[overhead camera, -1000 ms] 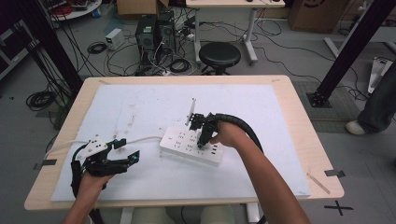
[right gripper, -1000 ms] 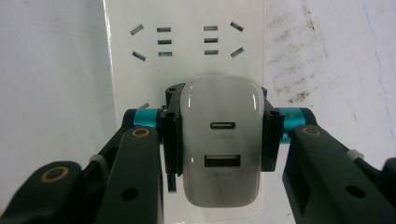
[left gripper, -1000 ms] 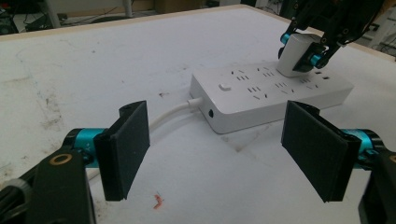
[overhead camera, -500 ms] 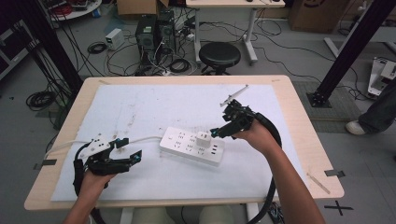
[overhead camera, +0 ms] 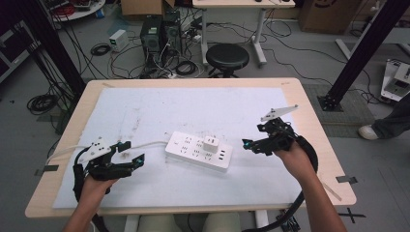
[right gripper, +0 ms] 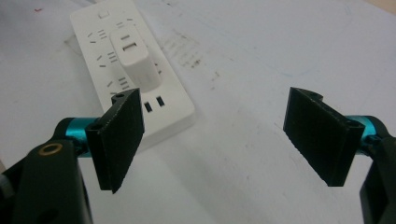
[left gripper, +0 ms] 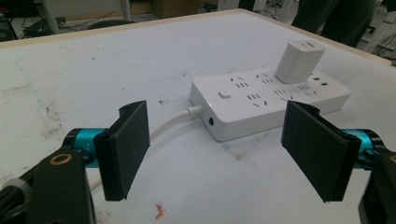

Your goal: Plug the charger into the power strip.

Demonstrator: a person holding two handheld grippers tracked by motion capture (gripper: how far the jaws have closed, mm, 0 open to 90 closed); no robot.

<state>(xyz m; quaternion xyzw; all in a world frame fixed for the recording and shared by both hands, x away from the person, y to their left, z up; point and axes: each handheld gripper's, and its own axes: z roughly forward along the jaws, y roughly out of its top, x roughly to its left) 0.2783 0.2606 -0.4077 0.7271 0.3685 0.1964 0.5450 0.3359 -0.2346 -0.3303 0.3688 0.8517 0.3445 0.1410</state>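
A white power strip (overhead camera: 198, 151) lies in the middle of the white mat, with a white charger block (overhead camera: 211, 143) plugged upright into it. Its white cord (overhead camera: 150, 144) runs off to the left. My left gripper (overhead camera: 134, 152) hovers open left of the strip, its jaws pointing at the cord end (left gripper: 168, 126) of the strip (left gripper: 261, 100). My right gripper (overhead camera: 252, 136) is to the right of the strip; its jaws have just been opening and stand wide with nothing between them. In the right gripper view the charger block (right gripper: 135, 58) and strip (right gripper: 163, 102) sit ahead, apart from the right gripper (right gripper: 219, 135).
The white mat (overhead camera: 193, 108) covers most of the wooden table (overhead camera: 319, 125). Small tape pieces stick near the table's left and right edges. Beyond the far edge a black stool (overhead camera: 227, 57), computer towers and floor cables stand. A person's shoe (overhead camera: 370, 131) is at the far right.
My right gripper has let go of the charger block and drawn back to the right, away from the strip, with its jaws now wide. The left gripper has stayed where it was.
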